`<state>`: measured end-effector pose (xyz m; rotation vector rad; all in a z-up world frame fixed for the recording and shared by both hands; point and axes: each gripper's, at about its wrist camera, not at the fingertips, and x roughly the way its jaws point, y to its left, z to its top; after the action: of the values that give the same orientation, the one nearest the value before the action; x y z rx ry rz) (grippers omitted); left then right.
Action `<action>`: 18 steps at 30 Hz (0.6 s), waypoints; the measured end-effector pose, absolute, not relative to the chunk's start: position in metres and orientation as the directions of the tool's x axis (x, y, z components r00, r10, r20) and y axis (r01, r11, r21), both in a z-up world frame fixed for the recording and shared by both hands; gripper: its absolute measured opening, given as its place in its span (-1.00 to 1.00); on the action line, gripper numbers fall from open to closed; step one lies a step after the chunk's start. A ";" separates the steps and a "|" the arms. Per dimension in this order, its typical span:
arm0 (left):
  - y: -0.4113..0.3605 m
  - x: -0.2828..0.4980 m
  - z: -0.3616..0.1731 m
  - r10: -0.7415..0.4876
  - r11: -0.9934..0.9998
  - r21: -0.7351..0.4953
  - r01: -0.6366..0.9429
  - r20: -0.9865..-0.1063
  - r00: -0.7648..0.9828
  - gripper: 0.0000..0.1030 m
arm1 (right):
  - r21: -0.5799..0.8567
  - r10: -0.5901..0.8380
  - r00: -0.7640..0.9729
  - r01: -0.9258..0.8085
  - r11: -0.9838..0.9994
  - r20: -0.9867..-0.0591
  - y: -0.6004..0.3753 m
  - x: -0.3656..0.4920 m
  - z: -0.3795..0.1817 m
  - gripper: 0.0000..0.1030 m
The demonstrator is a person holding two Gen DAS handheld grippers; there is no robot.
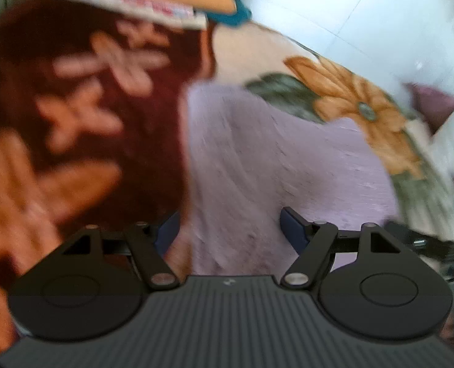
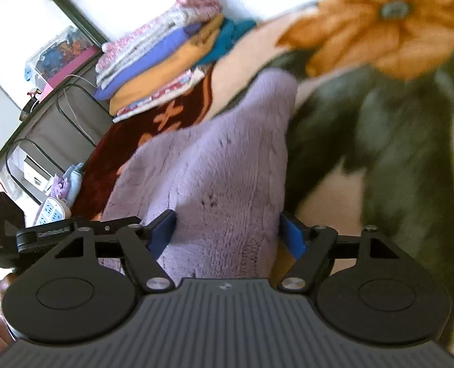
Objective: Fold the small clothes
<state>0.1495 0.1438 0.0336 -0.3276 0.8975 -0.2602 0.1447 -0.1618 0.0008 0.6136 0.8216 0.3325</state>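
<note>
**Lilac knit lies on the flowered blanket, both grippers spread above it**

The flowered blanket fills most of both views: a cream ground with a big orange bloom and dark green leaves, and beside it a maroon part with pale pink flowers. It serves as the landmark here.

On the blanket, across the line where the maroon part meets the cream one, lies the lilac knitted garment, soft and ribbed, with one narrower end reaching away toward the orange bloom.

At the far edge of the blanket, on the maroon part, stands a stack of folded clothes: pink-and-white knit on top, then violet, mustard and printed layers, with a teal piece just beside it.

Off the blanket's edge, near the stack, a white power strip lies.

The left gripper hangs over the garment with its jaws wide; the blue pads clear the cloth. The right gripper likewise stands wide, the garment's near end between its pads and unpressed.
</note>
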 end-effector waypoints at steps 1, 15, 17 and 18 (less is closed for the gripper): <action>0.146 0.151 0.029 -0.391 0.899 -0.431 0.074 -0.718 0.575 0.43 | 0.641 0.516 0.638 -0.044 0.766 -0.572 -0.161 0.148 -0.004 0.59; 0.156 0.136 0.025 -0.596 0.730 -0.677 0.094 -0.562 0.573 -0.20 | 0.663 0.549 0.642 -0.084 0.744 -0.535 -0.165 0.146 0.057 0.00; 0.149 0.132 0.033 -0.625 0.708 -0.698 0.108 -0.547 0.557 -0.20 | 0.644 0.538 0.645 -0.092 0.760 -0.543 -0.173 0.133 0.076 0.00; 0.145 0.129 0.036 -0.643 0.696 -0.709 0.115 -0.544 0.539 -0.20 | 0.634 0.531 0.643 -0.091 0.768 -0.552 -0.177 0.127 0.082 0.00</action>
<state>0.1287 0.1454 0.0362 -0.6683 0.8962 -0.4924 0.1274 -0.1770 0.0825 0.6054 0.8015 0.3801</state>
